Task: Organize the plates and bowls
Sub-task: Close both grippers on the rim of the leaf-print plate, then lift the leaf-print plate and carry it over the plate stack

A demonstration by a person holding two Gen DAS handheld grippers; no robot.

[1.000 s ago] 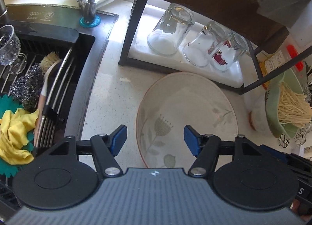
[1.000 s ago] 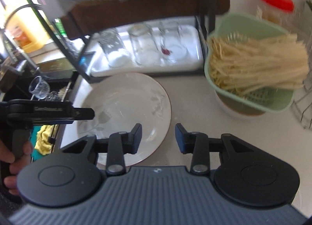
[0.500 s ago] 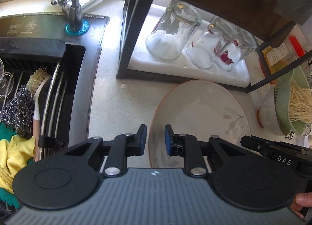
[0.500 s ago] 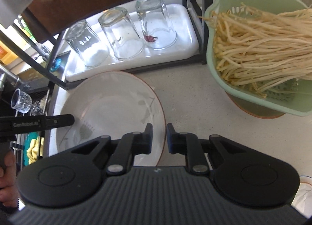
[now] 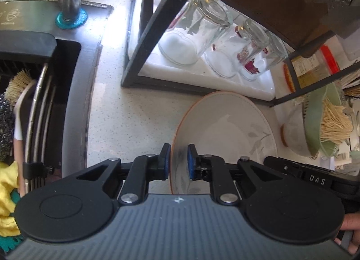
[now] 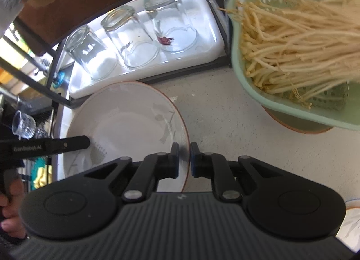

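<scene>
Plate (image 5: 227, 129): white with a thin orange rim and faint leaf pattern, lying on the speckled surface (image 5: 135, 125) just in front of the black rack (image 5: 144, 62); its left rim sits between the left gripper's jaws, its right rim between the right gripper's jaws.
Left gripper (image 5: 177, 162): jaws closing, blue pads on either side of the plate's left edge and pressing on it.
Right gripper (image 6: 185, 161): jaws clamped on the plate's right rim.
Pose: both grippers tilt steeply down toward the surface; a hand (image 6: 11, 206) grips the left handle.
White tray (image 6: 202, 35): under the rack, holding three upturned glasses (image 6: 132, 39).
Green colander (image 6: 281, 93): right of the plate, full of pale sprouts (image 6: 299, 44), resting on a bowl.
Sink (image 5: 67, 93): left of the plate, with a brush and yellow cloth inside.
</scene>
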